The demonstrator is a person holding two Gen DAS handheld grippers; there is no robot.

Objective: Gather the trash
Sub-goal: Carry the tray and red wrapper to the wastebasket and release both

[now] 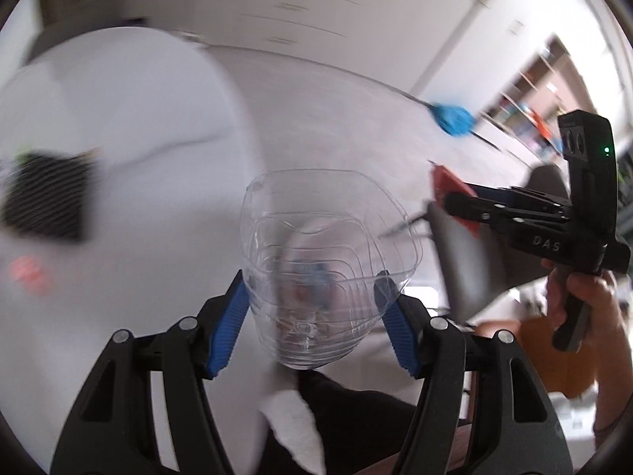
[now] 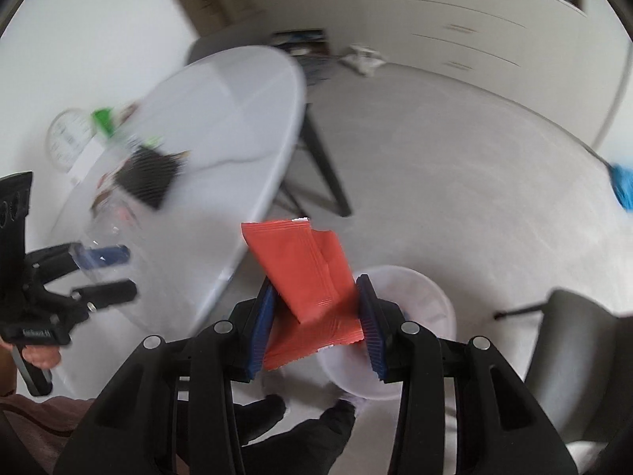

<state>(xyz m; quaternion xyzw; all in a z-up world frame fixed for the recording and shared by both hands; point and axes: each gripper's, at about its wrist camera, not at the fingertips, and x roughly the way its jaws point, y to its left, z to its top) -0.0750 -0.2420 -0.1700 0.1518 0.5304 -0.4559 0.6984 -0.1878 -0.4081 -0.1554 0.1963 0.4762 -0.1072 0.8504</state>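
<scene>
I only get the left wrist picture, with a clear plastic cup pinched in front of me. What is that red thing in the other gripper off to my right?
Observer: A torn red wrapper, pinched between the right gripper pads.
Operator: Is a bin anywhere near it?
Observer: Yes, a white bin stands on the floor right beyond that gripper, partly hidden by the wrapper.
Operator: Anything else left on the table?
Observer: The white table also carries something green near its far side, too blurred to identify.
</scene>
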